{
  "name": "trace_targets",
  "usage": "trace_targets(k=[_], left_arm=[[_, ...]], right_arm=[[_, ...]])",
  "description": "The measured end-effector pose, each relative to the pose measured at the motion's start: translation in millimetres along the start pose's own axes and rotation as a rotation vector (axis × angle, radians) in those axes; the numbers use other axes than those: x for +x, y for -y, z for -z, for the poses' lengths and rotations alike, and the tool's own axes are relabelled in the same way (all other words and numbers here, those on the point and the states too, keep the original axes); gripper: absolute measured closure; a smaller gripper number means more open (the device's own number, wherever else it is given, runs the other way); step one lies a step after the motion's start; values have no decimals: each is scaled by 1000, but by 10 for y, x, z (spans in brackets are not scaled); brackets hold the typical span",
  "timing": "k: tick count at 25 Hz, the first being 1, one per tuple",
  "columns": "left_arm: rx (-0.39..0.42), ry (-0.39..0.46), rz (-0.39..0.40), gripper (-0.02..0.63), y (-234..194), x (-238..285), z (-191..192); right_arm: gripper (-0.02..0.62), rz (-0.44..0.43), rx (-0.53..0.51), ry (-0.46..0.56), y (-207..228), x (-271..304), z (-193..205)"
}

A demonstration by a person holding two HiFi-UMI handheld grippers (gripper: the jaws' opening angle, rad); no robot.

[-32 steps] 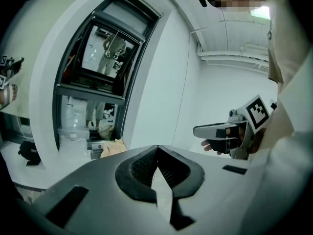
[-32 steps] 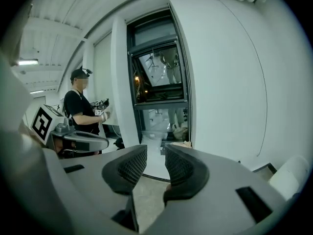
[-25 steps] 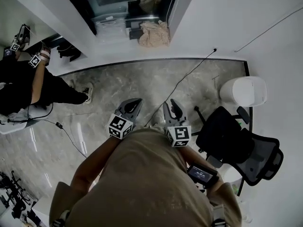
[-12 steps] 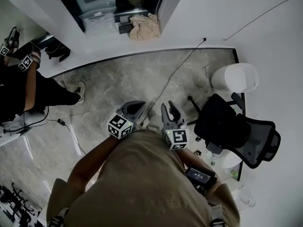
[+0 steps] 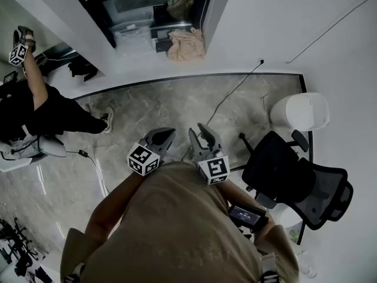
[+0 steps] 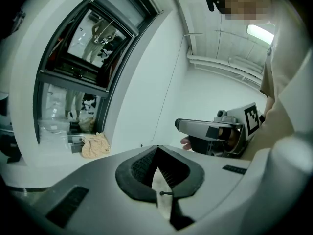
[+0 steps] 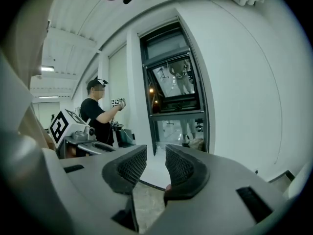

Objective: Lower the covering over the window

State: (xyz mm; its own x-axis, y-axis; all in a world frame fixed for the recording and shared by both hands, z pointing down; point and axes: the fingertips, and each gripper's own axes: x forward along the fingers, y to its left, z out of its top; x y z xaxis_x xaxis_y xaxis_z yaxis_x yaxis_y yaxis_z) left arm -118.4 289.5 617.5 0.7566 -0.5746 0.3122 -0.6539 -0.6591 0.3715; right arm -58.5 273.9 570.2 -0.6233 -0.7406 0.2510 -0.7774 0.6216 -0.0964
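Note:
The dark-framed window (image 5: 147, 7) is in the wall ahead of me, and it also shows in the left gripper view (image 6: 88, 48) and the right gripper view (image 7: 176, 87). Its glass is bare and reflects the room; I can make out no blind or pull cord. My left gripper (image 5: 165, 133) is held in front of my chest, shut with nothing between the pads (image 6: 157, 148). Just to its right, my right gripper (image 5: 200, 131) stands open and empty (image 7: 155, 155). Both point toward the window and are well short of it.
A beige cloth (image 5: 184, 44) and a clear plastic box (image 5: 134, 37) lie on the low sill. A black cable (image 5: 227, 99) runs across the marble floor. To the right stand a black office chair (image 5: 294, 175) and a white round bin (image 5: 303, 112). Another person (image 5: 35, 111) stands at left.
Both grippers have drifted a little to the left and forward in the head view. The person at left has raised an arm with a gripper.

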Motion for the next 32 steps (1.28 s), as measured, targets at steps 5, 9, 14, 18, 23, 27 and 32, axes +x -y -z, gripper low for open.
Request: trace_targets(k=[5,9,14,18,23,27,32], left_arm=[[-5,15,-48,591,65,148,-87],[-34,57,-83,591,89,232,-209],[-50,66,-104,591,248,489,-200],[-75,62,-98,591,443,736,-91],[-98,69,-89,592,681,1032,20],[-89,72,-100,592,775,1144,91],[-75,79,-149,592,782,1146,128]], right_arm=[[489,-108,-6,-3,107,-14,-7],[489,-109,22,-27,338,-115,83],[489,-53,26,-24,751,-355,138],[489,38,73,-53,1177,-670,259],[489,302,194,-76,1958,-1207,472],[489,378,250,-81,2256,-1456,604],[489,306,242,-63,2162,-1402,563]])
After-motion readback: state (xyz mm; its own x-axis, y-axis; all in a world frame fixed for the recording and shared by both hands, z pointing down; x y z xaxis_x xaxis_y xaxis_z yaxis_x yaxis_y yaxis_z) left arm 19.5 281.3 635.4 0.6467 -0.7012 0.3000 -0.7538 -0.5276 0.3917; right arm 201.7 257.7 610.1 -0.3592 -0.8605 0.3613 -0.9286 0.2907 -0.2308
